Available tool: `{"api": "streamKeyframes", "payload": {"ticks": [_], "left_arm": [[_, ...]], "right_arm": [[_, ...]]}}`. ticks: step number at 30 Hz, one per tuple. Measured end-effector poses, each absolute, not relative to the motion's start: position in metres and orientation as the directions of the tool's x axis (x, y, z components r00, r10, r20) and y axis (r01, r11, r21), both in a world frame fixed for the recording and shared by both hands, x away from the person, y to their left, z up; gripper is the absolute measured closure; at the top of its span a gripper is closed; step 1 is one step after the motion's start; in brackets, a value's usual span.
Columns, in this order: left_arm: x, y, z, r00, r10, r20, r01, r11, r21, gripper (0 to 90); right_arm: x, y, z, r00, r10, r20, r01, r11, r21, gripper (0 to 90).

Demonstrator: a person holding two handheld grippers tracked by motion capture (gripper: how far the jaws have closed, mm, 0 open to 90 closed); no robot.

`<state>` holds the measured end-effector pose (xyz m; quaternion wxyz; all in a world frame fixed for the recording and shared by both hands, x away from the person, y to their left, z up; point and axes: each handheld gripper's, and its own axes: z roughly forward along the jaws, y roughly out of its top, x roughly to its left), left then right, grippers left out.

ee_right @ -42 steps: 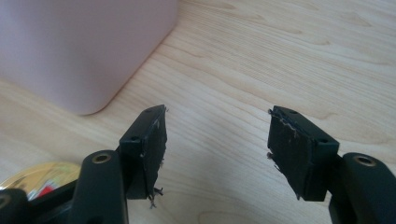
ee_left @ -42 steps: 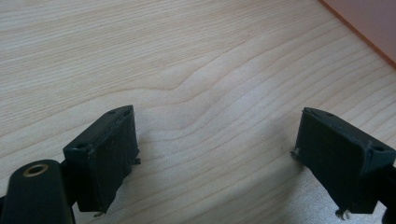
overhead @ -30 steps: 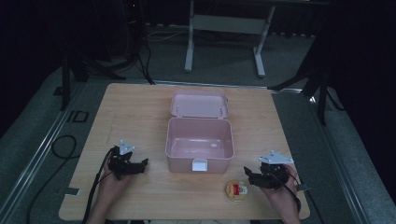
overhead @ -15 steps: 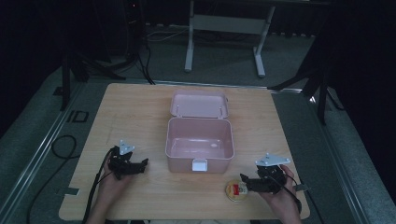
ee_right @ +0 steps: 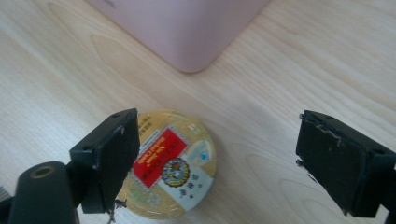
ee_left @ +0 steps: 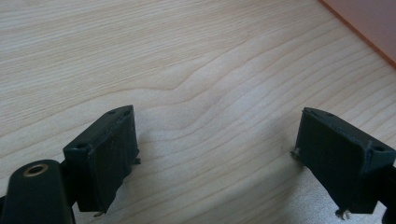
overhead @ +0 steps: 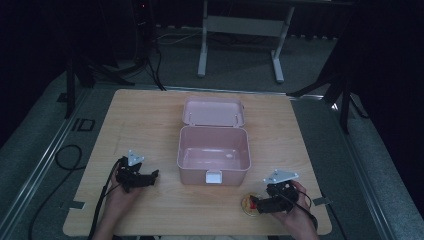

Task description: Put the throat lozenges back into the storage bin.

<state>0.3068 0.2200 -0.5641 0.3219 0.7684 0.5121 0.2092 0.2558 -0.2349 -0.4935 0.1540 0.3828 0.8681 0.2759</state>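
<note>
1. At the left of the wooden table [overhead: 150, 120], the person's left hand [overhead: 117, 192] holds the left gripper [overhead: 145, 178] low over bare wood. Its jaws are spread wide with nothing between them — the left gripper view has only wood grain in the gap, and a sliver of pink at the upper right corner.

2. In the middle stands a pink box [overhead: 214, 172], open and empty, its lid [overhead: 213, 111] tipped back on the far side. A small white latch [overhead: 213, 176] sits on the front wall, facing the person.

3. Just right of the box's near corner, close to the table's front edge, lies a small round tin [overhead: 248, 203] — gold, flat on the wood, with a red and white label on top. In the right gripper view the tin [ee_right: 170, 163] is apart from the box corner [ee_right: 196, 56].

4. At the right, the right hand [overhead: 295, 215] holds the right gripper [overhead: 257, 204] at the tin. The jaws are spread wide; one jaw overlaps the tin's edge in the right gripper view, the other is well off to the side, so the tin is not pinched.
</note>
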Motion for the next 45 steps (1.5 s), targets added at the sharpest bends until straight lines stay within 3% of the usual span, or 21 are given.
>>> {"api": "streamKeyframes", "payload": {"ticks": [19, 32, 45], "left_arm": [[0.307, 0.22, -0.564, 0.388, 0.922, -0.008, 0.653, -0.268, 0.709, 13.3], [0.307, 0.22, -0.564, 0.388, 0.922, -0.008, 0.653, -0.269, 0.708, 13.3], [0.307, 0.22, -0.564, 0.388, 0.922, -0.008, 0.653, -0.269, 0.708, 13.3]], "right_arm": [[0.256, -0.206, -0.51, -0.719, 0.686, -0.114, 0.561, 0.669, 0.487, 13.5], [0.261, -0.198, -0.512, -0.719, 0.679, -0.145, 0.558, 0.69, 0.461, 12.9], [0.26, -0.193, -0.514, -0.752, 0.649, -0.115, 0.558, 0.719, 0.414, 12.0]]}}
